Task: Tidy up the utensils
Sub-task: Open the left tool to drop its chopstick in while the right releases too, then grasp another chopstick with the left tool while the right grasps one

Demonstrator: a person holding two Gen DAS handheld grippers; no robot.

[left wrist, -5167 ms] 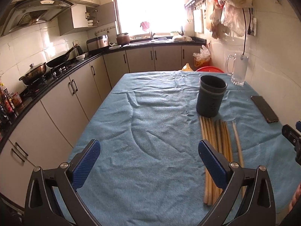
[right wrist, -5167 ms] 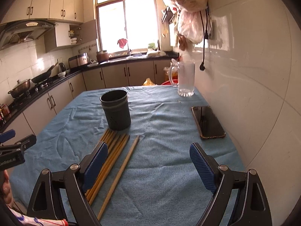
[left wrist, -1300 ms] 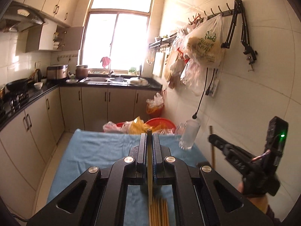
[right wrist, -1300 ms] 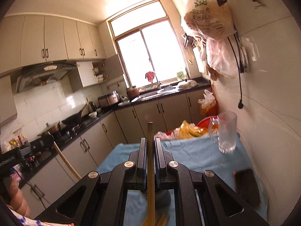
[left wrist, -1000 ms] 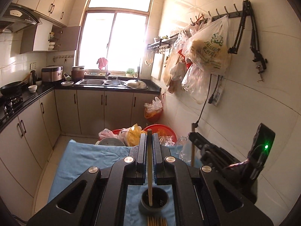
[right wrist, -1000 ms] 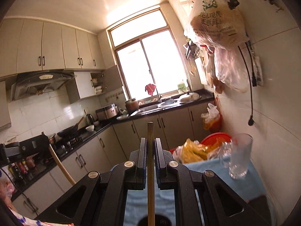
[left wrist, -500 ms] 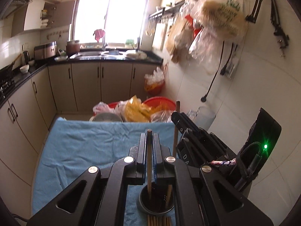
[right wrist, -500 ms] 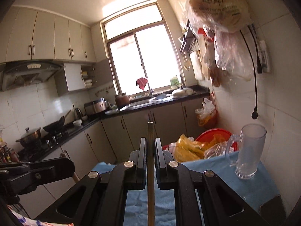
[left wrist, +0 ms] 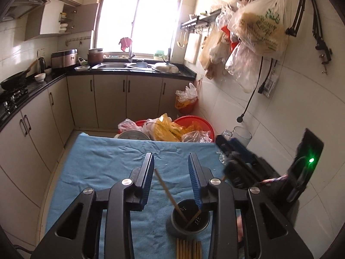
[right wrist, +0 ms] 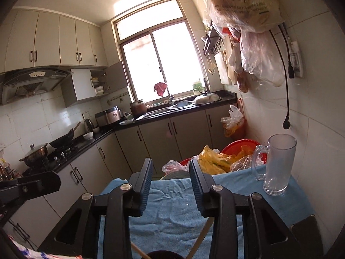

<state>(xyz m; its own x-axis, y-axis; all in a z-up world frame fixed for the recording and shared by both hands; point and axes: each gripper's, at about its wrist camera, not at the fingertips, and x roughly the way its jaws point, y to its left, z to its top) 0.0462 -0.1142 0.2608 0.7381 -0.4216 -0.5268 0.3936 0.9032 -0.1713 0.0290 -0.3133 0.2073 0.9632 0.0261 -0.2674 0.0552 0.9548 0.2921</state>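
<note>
A dark grey cup stands on the blue cloth, and its rim shows at the bottom of the right wrist view. Two wooden chopsticks lean inside it: one tilts left, one tilts right; both show in the right wrist view. Several more chopsticks lie on the cloth in front of the cup. My left gripper is open and empty above the cup. My right gripper is open and empty, also above the cup, and appears in the left wrist view.
A glass mug stands at the table's far right by the tiled wall. A dark phone lies on the right edge. Red basins with plastic bags sit beyond the far edge. Cabinets and a stove line the left.
Both grippers were shut on a chopstick each over the cup half a second ago. Now both have opened and the two chopsticks rest leaning in the cup.
</note>
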